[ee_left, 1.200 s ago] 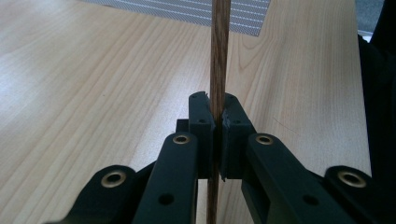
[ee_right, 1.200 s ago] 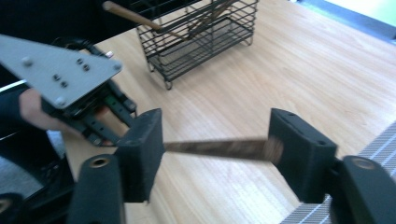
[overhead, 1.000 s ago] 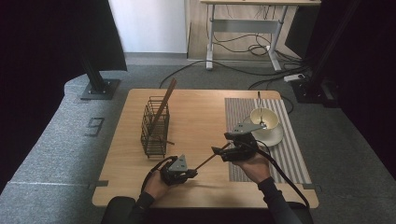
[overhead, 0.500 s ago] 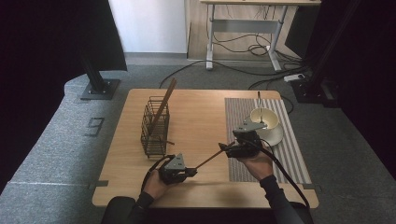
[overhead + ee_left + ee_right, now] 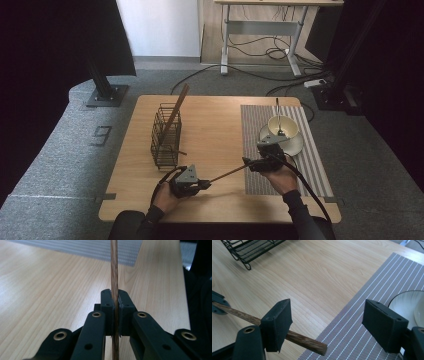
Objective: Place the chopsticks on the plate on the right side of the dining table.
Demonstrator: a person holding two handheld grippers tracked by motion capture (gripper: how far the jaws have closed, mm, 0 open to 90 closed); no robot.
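A thin dark wooden stick (image 5: 227, 174) stretches level above the table between my two grippers. My left gripper (image 5: 206, 185) is shut on its near end; in the left gripper view the stick (image 5: 114, 277) runs straight up between the closed pads of the left gripper (image 5: 114, 302). My right gripper (image 5: 248, 162) is open at the stick's far end. In the right gripper view that gripper (image 5: 327, 307) stands wide, and the stick (image 5: 304, 340) passes by the left pad with its tip in the gap.
A black wire basket (image 5: 165, 137) holding a leaning wooden utensil (image 5: 176, 107) stands left of centre. On the right a striped grey placemat (image 5: 300, 165) carries a plate (image 5: 295, 145) and a bowl (image 5: 282, 127) with a utensil in it.
My right gripper has sunk a little and shifted slightly right, staying at the stick's far end. The left gripper and stick have kept still.
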